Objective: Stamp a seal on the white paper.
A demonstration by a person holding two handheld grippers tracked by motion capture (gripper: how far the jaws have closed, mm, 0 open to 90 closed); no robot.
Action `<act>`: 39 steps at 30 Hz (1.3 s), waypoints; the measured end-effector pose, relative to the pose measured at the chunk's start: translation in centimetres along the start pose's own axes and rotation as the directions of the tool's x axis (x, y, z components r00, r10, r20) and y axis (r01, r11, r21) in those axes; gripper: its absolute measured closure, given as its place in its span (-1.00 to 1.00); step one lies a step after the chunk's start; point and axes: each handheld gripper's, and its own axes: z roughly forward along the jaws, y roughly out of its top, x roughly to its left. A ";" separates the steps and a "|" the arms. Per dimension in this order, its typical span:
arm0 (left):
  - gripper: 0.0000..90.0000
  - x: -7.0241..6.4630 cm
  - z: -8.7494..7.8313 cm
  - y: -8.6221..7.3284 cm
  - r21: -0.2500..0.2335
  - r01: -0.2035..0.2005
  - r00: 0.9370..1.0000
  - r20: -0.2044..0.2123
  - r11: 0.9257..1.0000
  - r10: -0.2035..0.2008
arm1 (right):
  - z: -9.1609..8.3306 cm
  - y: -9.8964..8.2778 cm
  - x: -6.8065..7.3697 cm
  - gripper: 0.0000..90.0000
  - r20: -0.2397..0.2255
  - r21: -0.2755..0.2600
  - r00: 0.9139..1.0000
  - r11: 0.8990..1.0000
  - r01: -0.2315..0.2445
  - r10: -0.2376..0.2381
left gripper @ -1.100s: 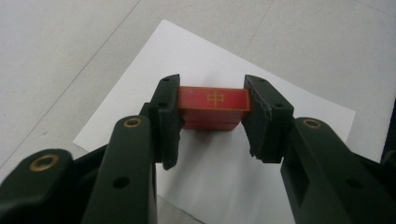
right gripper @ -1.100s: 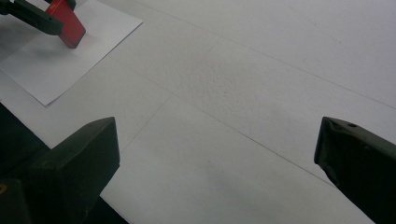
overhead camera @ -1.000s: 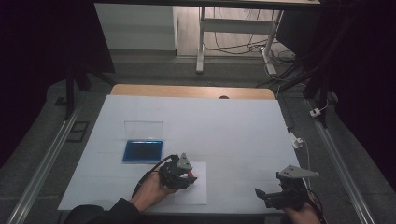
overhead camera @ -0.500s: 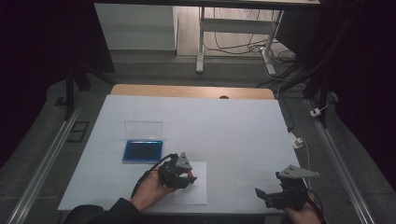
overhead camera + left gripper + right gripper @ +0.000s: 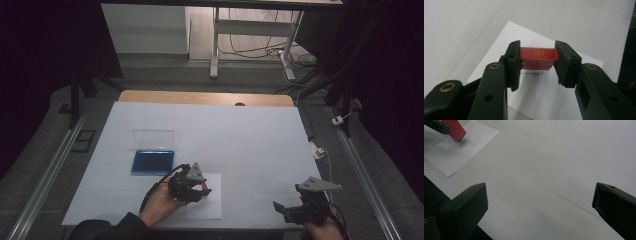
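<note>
**Red stamp held over the paper**

White table cover (image 5: 240,130), dark room around it. My left gripper (image 5: 537,66) has its jaws clenched on a red stamp block (image 5: 538,54), just above the white paper sheet (image 5: 212,200). I judge it light, rigid, smooth-sided; gripping the flat ends suits it. Beyond the sheet, a blue ink-pad case (image 5: 153,161) sits lid up, dark pad inside. My right gripper (image 5: 539,202) is released, well right of the sheet.

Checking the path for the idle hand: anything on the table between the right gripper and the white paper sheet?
Nothing. In the high view, bare white table cover runs from the right gripper to the paper sheet; the right gripper view shows the same bare stretch.
</note>
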 end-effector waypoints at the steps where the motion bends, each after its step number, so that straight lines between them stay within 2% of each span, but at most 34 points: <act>1: 0.29 0.1 -0.2 0.0 -0.003 -0.001 1.000 -0.002 1.000 0.001 | 0.0 0.0 0.0 -0.99 0.000 0.000 1.000 1.000 0.000 0.000; 8: 0.29 0.3 -1.2 0.1 -0.017 0.007 1.000 -0.022 1.000 -0.008 | 0.0 0.0 0.0 -0.99 0.000 0.001 1.000 1.000 0.000 0.000; 14: 0.29 0.6 -1.8 0.0 -0.034 0.030 0.999 -0.037 0.999 -0.032 | 0.0 0.0 0.0 -0.99 -0.002 0.000 1.000 1.000 -0.002 0.002; 24: 0.29 1.3 -3.0 -0.3 -0.055 0.057 0.997 -0.046 0.997 -0.060 | -0.1 0.0 -0.1 -0.99 -0.013 -0.007 1.000 1.000 -0.011 0.011; 39: 0.29 2.6 -4.4 -0.9 -0.084 0.107 0.992 -0.063 0.991 -0.112 | -0.1 0.0 -0.2 -1.00 -0.021 -0.008 1.000 1.000 -0.014 0.014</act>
